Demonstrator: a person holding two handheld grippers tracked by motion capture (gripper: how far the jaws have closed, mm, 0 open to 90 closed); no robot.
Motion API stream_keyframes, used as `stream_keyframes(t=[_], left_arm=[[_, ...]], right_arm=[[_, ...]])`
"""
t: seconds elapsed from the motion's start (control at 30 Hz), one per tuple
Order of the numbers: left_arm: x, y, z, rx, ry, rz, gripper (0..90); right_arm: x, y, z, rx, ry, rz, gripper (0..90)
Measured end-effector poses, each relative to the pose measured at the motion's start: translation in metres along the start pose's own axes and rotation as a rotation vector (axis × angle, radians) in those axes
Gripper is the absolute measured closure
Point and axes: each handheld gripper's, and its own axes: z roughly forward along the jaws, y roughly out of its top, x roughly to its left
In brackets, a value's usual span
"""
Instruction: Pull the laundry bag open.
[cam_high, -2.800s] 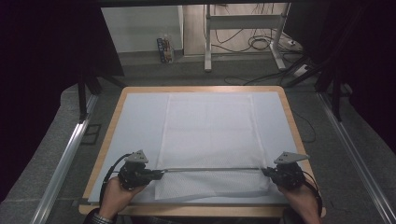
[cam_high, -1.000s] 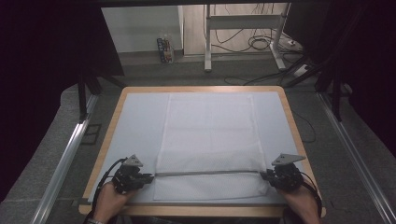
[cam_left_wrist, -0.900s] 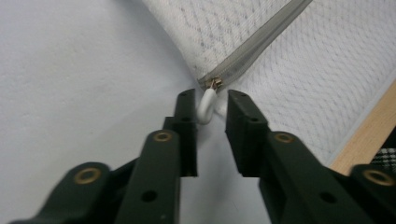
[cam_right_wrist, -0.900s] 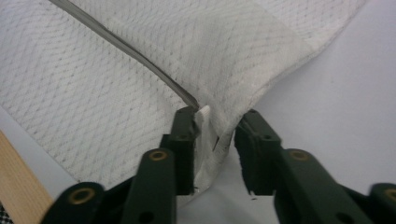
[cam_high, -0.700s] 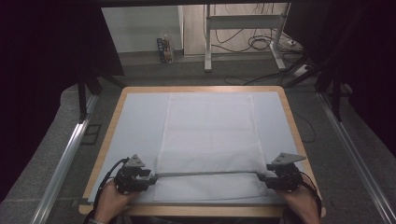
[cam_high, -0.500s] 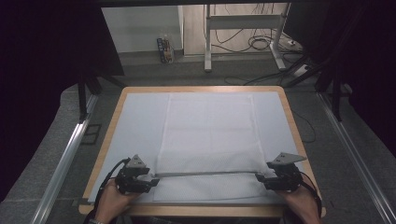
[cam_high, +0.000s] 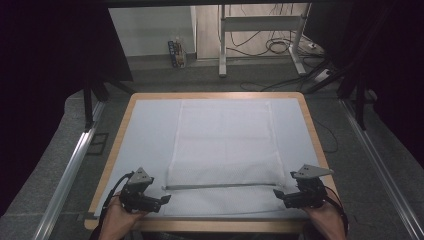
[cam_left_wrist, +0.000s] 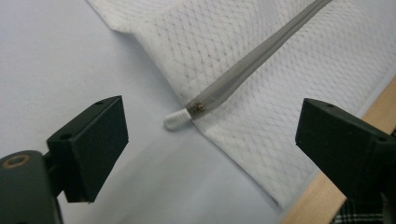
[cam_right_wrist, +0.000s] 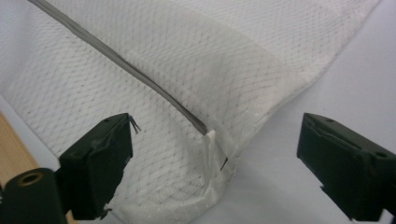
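At the near left of the table, the left gripper is held with its jaws just spread wide and nothing between them. Just ahead of it the grey zipper of the white mesh bag is laid flat, its white end cap nearest this gripper. The long axis is run left to right along the near edge. At the near right, the right gripper has likewise just been opened and is empty, equally close to its zipper end.

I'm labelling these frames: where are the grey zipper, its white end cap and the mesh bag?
grey zipper (cam_left_wrist: 243, 72), left gripper view, mid-length.
white end cap (cam_left_wrist: 176, 120), left gripper view, rounded tip.
mesh bag (cam_high: 225, 135), high view, centre panel.
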Motion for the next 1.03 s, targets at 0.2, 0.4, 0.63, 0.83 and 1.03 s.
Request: stream_keyframes(t=[0.2, 0.4, 0.63, 0.83, 1.03], left_arm=[[-0.003, -0.01, -0.009, -0.017, 0.01, -0.022, 3.3], [-0.002, -0.023, -0.018, -0.07, 0.061, -0.004, 0.0], [-0.006, -0.032, -0.022, -0.087, 0.194, 0.046, 0.0], [-0.004, -0.031, -0.018, -0.054, 0.188, 0.033, 0.1], [-0.003, -0.029, -0.016, -0.04, 0.184, 0.021, 0.9]], right_arm=[[0.005, -0.002, -0.007, -0.029, 0.006, -0.008, 1.6], [0.006, -0.014, -0.011, -0.015, -0.021, -0.003, 0.0], [0.003, -0.025, -0.013, -0.006, -0.008, 0.031, 0.0], [0.004, -0.025, -0.012, 0.009, -0.021, 0.031, 0.0], [0.004, -0.025, -0.011, 0.019, -0.024, 0.031, 0.0]])
